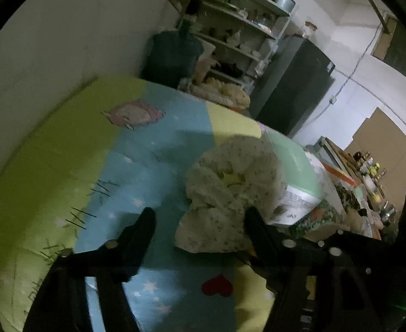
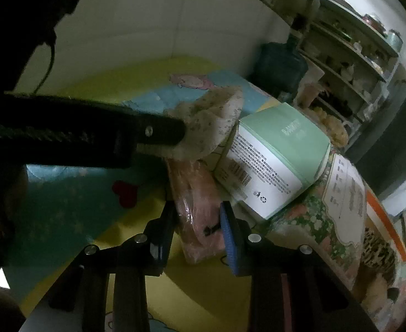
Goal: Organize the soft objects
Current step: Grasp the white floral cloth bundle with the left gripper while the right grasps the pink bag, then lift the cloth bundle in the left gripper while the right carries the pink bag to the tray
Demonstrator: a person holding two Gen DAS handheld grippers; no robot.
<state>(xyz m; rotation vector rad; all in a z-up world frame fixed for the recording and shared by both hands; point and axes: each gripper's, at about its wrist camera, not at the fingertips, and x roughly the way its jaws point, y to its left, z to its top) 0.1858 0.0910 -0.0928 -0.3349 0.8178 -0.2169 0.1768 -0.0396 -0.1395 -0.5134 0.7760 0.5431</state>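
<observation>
Right wrist: right gripper clamps pink packet.

Shelf items too blurry to ID; pink bundle partly behind cream bundle.

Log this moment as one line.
left gripper: open beside speckled cream cloth bundle | right gripper: shut on pink plastic-wrapped soft pack | surface: colourful bedsheet

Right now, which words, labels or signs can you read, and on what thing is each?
"BANKET", perhaps, faint: green top of the box.
Recycling sign and barcode: box's white side; its small print is unreadable.
Sheet right of the box: text too blurred.
</observation>
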